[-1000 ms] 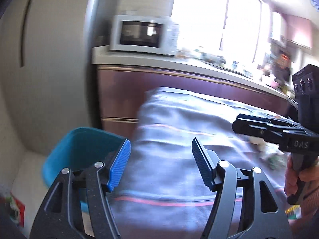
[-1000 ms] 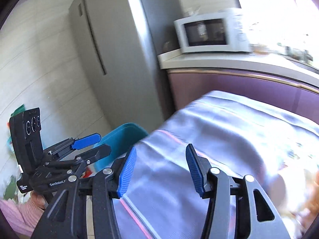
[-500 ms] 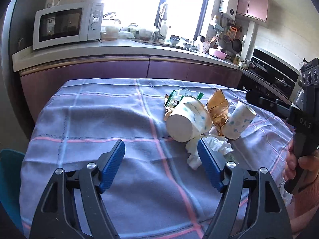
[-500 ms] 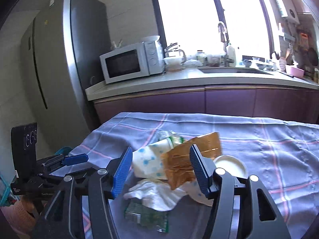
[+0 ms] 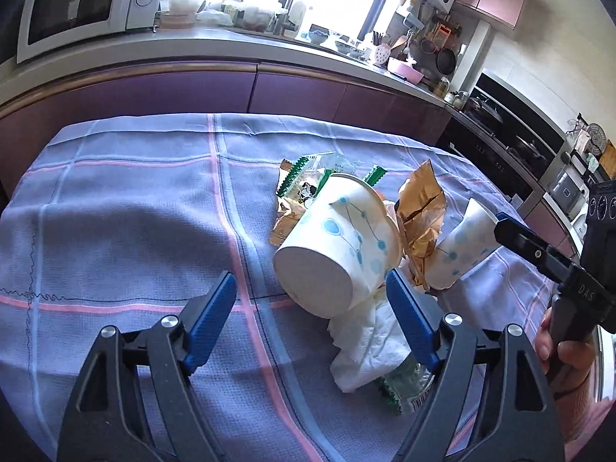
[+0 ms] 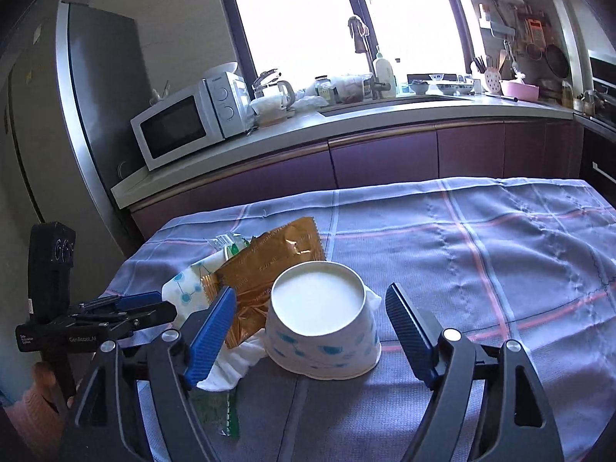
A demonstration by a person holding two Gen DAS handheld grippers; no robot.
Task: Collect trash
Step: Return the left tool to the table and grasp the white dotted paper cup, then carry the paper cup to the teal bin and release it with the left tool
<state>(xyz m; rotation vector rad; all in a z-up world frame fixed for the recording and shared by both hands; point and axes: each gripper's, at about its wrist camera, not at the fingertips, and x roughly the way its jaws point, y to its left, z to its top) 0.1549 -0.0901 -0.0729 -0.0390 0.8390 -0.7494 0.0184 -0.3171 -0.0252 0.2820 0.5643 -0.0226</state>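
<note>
**Both claws spread over the trash heap, nothing gripped yet**

The trash sits in one heap on the checked tablecloth [image 5: 115, 200]: a big paper cup [image 5: 338, 246] on its side, a smaller cup [image 6: 323, 327] upside down, a gold wrapper [image 5: 421, 211], a crumpled tissue [image 5: 365, 346] and green wrappers [image 5: 304, 177]. The left gripper [image 5: 310, 317] has just been opening and stands apart, empty, with the big cup's base just ahead of its jaws. The right gripper [image 6: 310, 325] has also just been opening; the upturned cup lies between its jaws, untouched.

To do this well, I would bring each claw low around a cup's wall, square to it, and close gently, since thin paper crushes and slips.

No bin shows in either view. The tissue hides part of a green wrapper [image 6: 219, 408], and whatever lies under the cups cannot be made out.
</note>
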